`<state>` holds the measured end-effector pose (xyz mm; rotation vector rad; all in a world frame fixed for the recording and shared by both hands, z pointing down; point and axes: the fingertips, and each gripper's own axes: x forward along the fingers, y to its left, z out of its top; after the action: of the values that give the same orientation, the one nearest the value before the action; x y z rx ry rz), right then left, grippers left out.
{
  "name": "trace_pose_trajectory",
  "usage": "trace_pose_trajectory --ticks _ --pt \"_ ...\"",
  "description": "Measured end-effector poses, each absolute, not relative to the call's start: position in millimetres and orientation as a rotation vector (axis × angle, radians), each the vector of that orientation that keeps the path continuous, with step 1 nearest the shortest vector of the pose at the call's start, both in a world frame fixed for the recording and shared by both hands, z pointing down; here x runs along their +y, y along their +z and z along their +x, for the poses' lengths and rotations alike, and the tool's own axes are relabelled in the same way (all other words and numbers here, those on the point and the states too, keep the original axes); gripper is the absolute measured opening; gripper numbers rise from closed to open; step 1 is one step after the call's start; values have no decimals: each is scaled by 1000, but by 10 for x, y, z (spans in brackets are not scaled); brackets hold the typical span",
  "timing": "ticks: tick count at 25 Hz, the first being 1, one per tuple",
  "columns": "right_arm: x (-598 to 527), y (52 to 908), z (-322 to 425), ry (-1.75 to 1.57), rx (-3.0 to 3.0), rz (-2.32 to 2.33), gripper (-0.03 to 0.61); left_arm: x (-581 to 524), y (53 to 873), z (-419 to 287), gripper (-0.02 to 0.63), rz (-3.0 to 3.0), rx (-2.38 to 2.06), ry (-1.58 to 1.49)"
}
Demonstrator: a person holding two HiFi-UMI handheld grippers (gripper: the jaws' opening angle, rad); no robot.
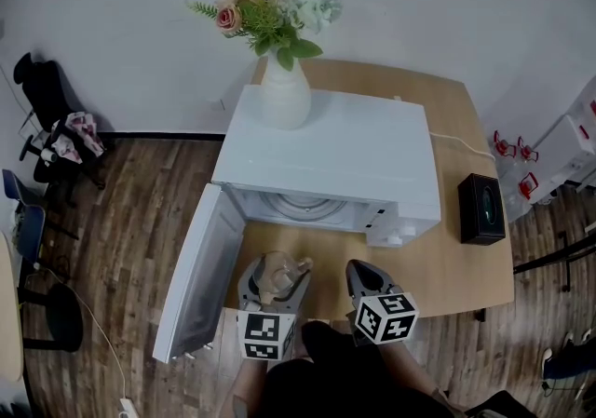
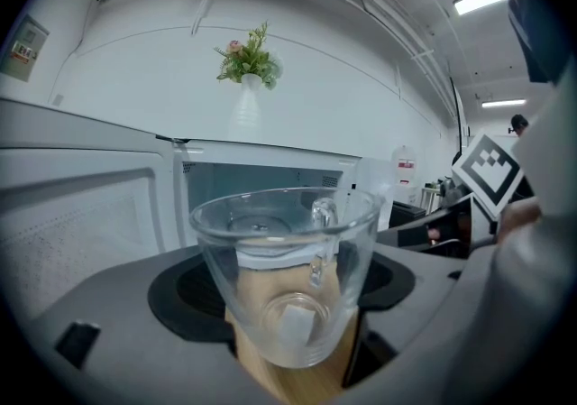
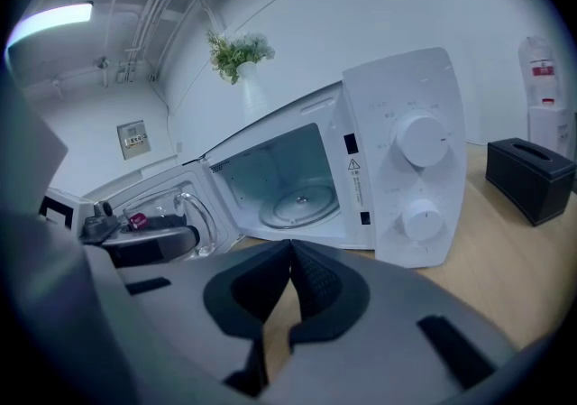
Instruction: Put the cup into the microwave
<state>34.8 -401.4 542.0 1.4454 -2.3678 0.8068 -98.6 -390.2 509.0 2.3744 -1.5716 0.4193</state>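
Note:
A clear glass cup (image 2: 287, 272) with a handle sits between the jaws of my left gripper (image 2: 284, 290), which is shut on it. In the head view the cup (image 1: 278, 276) is held just in front of the white microwave (image 1: 328, 160), whose door (image 1: 193, 272) hangs open to the left. The glass turntable (image 3: 299, 204) shows inside the empty cavity. My right gripper (image 1: 365, 278) is shut with nothing in it, to the right of the cup; its jaws (image 3: 290, 281) meet at the tips.
A white vase of flowers (image 1: 282, 81) stands on top of the microwave. A black box (image 1: 481, 209) lies on the wooden table (image 1: 453, 267) at the right. The microwave's two dials (image 3: 422, 178) face my right gripper.

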Motion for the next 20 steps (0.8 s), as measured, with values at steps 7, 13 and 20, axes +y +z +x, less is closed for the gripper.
trace_pose_trajectory --ticks 7,13,20 --pt "-4282 5432 313 808 -2387 1396 -8 -4293 5072 -1005 380 2356 -1611 406" --pt "-4415 5482 228 790 -2408 1329 -8 -4618 5083 -971 380 2367 -1632 399" --pt "-4486 5568 171 782 -2421 1276 -8 -4963 5163 -905 380 2386 -1637 409"
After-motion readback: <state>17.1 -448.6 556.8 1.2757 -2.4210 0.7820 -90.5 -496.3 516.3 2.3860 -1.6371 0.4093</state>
